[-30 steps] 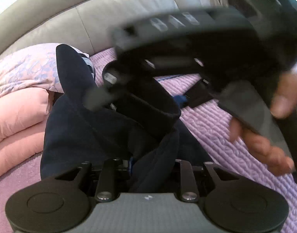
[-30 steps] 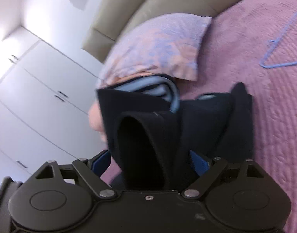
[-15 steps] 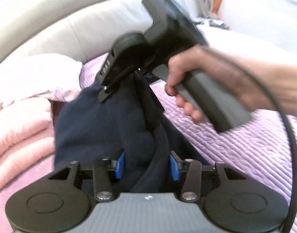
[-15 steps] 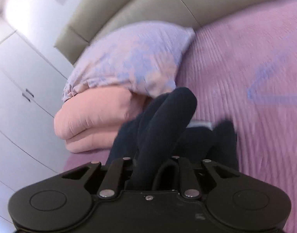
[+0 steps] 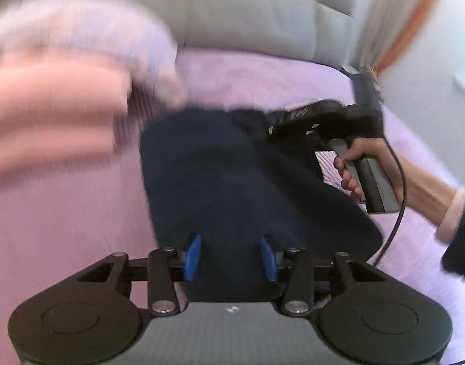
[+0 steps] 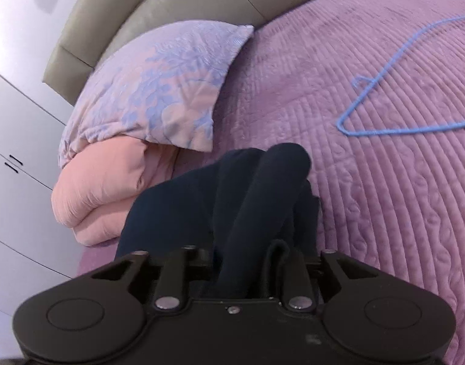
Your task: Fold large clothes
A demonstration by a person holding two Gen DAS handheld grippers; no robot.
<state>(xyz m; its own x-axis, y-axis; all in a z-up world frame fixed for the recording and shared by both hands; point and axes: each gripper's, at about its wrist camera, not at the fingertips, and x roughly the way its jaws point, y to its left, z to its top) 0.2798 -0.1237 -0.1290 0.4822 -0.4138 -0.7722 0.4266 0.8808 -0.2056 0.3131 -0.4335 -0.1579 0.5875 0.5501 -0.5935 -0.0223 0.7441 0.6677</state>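
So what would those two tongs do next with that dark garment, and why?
Probably lower it flat onto the purple bedspread. The dark garment is bunched up in the right tongs and runs between the blue pads of the left tongs, so it is not yet smoothed.

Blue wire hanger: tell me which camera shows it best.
The right wrist view. There the blue wire hanger lies in sharp focus on the purple quilted bedspread, to the right of the dark navy garment, though the picture's right edge cuts it off. The left wrist view shows no hanger at all.
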